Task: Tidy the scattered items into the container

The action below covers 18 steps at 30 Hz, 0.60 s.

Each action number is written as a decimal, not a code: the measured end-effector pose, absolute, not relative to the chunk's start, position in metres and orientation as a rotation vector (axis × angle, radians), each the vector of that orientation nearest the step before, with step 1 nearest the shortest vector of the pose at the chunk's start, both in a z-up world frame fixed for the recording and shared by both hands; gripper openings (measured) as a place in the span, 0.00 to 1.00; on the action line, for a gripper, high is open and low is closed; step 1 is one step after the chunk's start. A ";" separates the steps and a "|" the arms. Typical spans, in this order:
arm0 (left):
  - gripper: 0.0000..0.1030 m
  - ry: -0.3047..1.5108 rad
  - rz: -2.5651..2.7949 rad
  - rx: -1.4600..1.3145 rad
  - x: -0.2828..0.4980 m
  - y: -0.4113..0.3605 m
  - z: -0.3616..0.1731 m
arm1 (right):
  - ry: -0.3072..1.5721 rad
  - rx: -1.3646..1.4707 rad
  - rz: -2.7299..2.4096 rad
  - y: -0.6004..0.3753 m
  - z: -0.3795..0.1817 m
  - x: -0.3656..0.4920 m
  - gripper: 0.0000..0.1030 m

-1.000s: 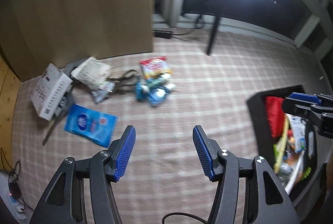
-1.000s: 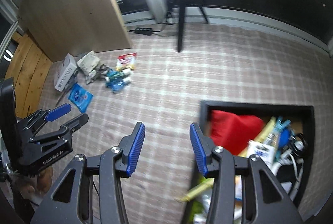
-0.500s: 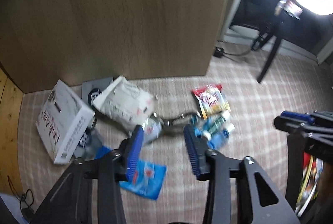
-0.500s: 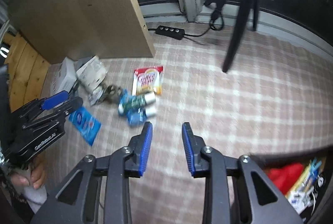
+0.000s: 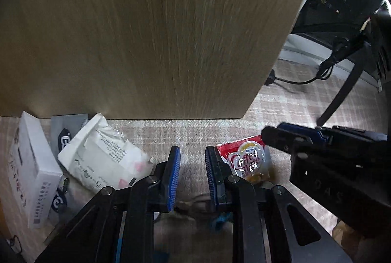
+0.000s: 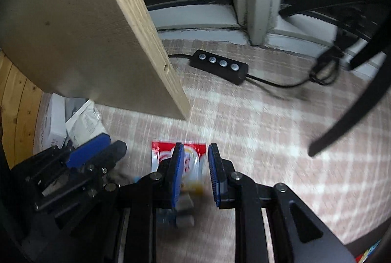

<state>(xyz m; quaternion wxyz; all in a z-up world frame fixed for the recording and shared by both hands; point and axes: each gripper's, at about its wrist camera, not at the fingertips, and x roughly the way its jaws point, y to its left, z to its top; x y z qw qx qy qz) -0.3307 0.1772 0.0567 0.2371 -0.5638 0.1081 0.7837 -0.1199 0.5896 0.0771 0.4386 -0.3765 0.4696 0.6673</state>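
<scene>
Scattered items lie on the checked carpet at the foot of a wooden board. A red-and-white snack packet lies flat. Left of it are a crumpled white bag and a white box. My left gripper hovers over bare carpet between the bag and the packet, its jaws closing with nothing gripped. A small dark object lies low between its fingers, blurred. My right gripper hangs just above the packet, jaws closing, pads not touching it. Each gripper shows in the other's view.
The wooden board stands upright right behind the items. A black power strip with its cable lies on the carpet further back. A black tripod leg slants down at the right. A grey pouch lies under the bag.
Both grippers have travelled from beside the black container to the pile by the board and come lower. Both sets of jaws have narrowed. The container has left both views.
</scene>
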 end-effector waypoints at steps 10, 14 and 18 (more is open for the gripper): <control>0.11 0.296 2.090 -1.558 -0.318 0.188 0.035 | 1.151 -0.993 1.670 0.596 0.058 -0.143 0.15; 0.11 0.293 2.053 -1.550 -0.302 0.187 0.035 | 1.132 -1.054 1.684 0.585 0.059 -0.147 0.15; 0.07 0.338 1.978 -1.537 -0.272 0.189 0.036 | 1.118 -1.086 1.675 0.565 0.059 -0.141 0.15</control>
